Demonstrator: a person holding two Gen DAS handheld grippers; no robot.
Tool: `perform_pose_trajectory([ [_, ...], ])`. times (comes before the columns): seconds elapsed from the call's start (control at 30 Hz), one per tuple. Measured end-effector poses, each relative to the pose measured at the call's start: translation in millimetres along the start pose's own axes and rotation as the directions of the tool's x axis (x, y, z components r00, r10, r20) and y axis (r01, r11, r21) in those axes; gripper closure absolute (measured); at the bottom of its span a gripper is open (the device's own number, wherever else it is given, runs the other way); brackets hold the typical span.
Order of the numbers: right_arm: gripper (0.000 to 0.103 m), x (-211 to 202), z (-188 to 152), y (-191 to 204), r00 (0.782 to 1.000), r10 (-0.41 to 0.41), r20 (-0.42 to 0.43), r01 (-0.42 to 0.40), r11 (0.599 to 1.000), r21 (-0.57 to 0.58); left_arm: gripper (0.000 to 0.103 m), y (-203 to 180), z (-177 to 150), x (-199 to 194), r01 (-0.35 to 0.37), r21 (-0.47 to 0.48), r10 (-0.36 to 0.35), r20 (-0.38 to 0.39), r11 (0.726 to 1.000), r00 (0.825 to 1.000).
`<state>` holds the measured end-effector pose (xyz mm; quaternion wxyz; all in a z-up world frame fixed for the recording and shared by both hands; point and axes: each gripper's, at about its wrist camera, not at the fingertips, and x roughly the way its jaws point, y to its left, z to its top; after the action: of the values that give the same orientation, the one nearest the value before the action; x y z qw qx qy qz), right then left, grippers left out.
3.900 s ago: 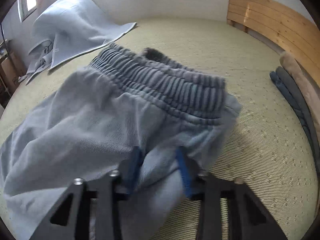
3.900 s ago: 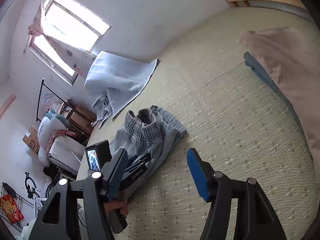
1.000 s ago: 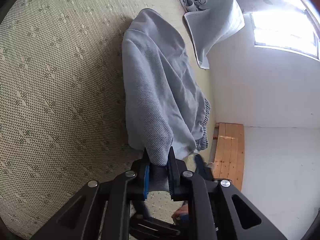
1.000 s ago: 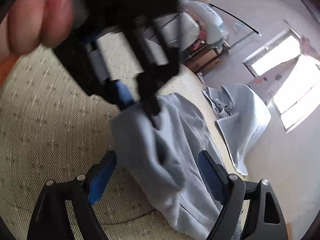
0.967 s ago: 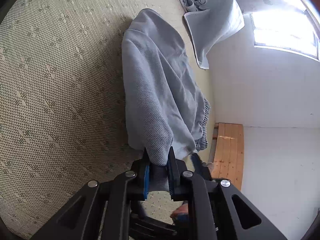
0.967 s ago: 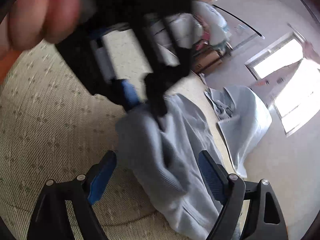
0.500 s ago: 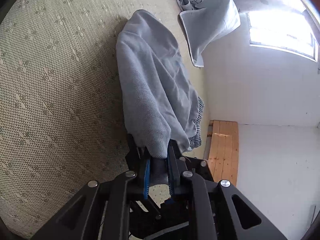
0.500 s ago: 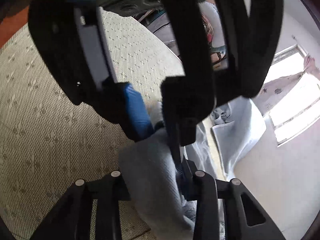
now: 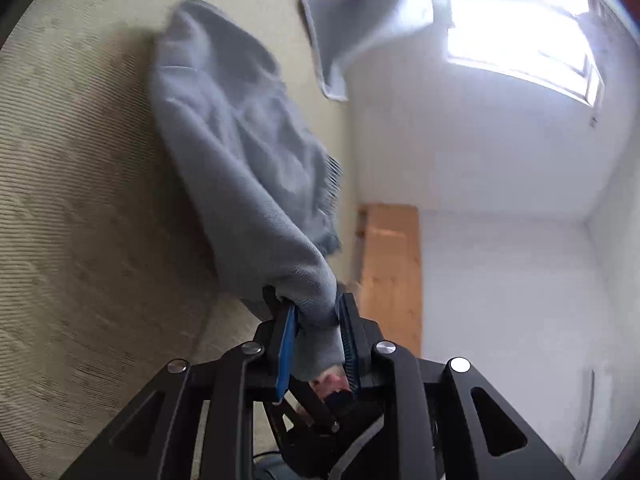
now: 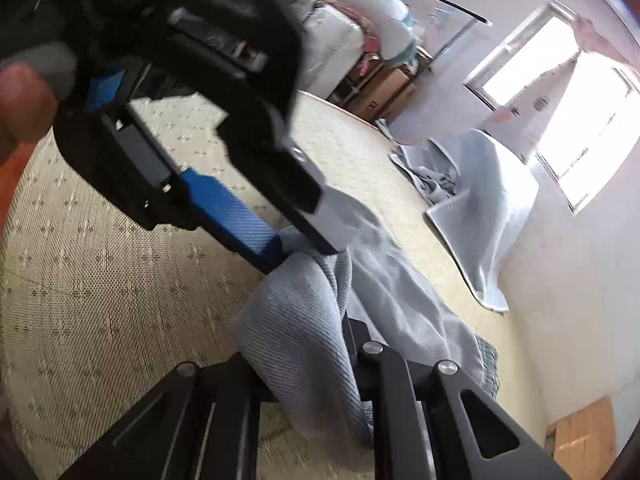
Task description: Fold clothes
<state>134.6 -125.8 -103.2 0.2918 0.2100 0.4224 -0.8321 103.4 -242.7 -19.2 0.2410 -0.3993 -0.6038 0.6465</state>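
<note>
The right gripper (image 10: 316, 344) has its fingers almost wholly buried under a fold of the grey-blue trousers (image 10: 304, 320), so their pads are hidden; the jaws are closing, with that cloth bunched between them. The left gripper (image 9: 316, 336) shows its blue pads on either side of the garment's corner while its jaws are opening, the cloth still between them and touching both pads. The trousers (image 9: 240, 152) hang from this corner and trail onto the patterned mat (image 9: 80, 200), much blurred in the left wrist view. Only the left wrist view shows the ribbed waistband (image 9: 330, 200) at the far edge and, under the cloth, a glimpse of a hand (image 9: 332, 380), mostly covered. Only the right wrist view shows the left gripper (image 10: 288, 236) from outside, a fingertip (image 10: 20, 100) cut off at the frame edge, and cardboard boxes (image 10: 384, 92) whose printing is too blurred to read. A pale blue blanket (image 10: 492, 208) lies beneath the window (image 10: 580, 100).
</note>
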Motion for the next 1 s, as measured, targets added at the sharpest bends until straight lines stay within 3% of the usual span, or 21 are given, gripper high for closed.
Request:
perform_pose_trajectory([
  [0.03, 0.091, -4, -3, -6, 1.0, -0.003, 0.001, 0.003, 1.0, 0.017, 0.045, 0, 0, -2, 0.004, 0.0, -0.004, 0.006, 1.0, 1.0],
  [0.1, 0.091, -8, -7, -16, 1.0, -0.019, -0.003, 0.019, 0.999, 0.041, 0.017, 4, 2, -12, -0.009, -0.016, 0.01, 0.053, 1.0, 0.999],
  [0.2, 0.091, -11, -13, -33, 1.0, -0.02, -0.006, 0.021, 0.994, 0.103, 0.016, 10, 4, -28, -0.028, -0.04, 0.033, 0.123, 0.999, 0.992],
  [0.33, 0.091, -37, -18, -34, 1.0, -0.014, 0.006, 0.013, 0.989, 0.144, 0.016, 33, 10, -30, -0.113, -0.13, 0.133, 0.151, 0.985, 0.98],
  [0.5, 0.091, -58, -21, -38, 1.0, -0.019, 0.025, 0.015, 0.988, 0.152, 0.016, 44, 21, -30, -0.213, -0.155, 0.242, 0.2, 0.965, 0.95],
  [0.67, 0.091, -94, -45, -39, 0.999, -0.02, 0.029, 0.014, 0.979, 0.204, 0.016, 55, 27, -16, -0.269, -0.185, 0.305, 0.202, 0.945, 0.931],
  [0.8, 0.091, -117, -66, -36, 1.0, -0.017, 0.013, 0.013, 0.975, 0.222, 0.017, 57, 25, 4, -0.284, -0.187, 0.317, 0.173, 0.94, 0.933],
  [0.87, 0.091, -124, -76, -33, 1.0, -0.014, 0.003, 0.012, 0.973, 0.232, 0.026, 52, 20, 13, -0.312, -0.165, 0.337, 0.156, 0.936, 0.928],
  [0.93, 0.091, -129, -86, -31, 1.0, -0.012, -0.005, 0.013, 0.969, 0.248, 0.051, 47, 19, 20, -0.345, -0.136, 0.363, 0.135, 0.928, 0.922],
  [1.0, 0.091, -131, -95, -30, 1.0, -0.011, -0.012, 0.013, 0.963, 0.268, 0.059, 46, 21, 21, -0.345, -0.134, 0.362, 0.132, 0.929, 0.923],
])
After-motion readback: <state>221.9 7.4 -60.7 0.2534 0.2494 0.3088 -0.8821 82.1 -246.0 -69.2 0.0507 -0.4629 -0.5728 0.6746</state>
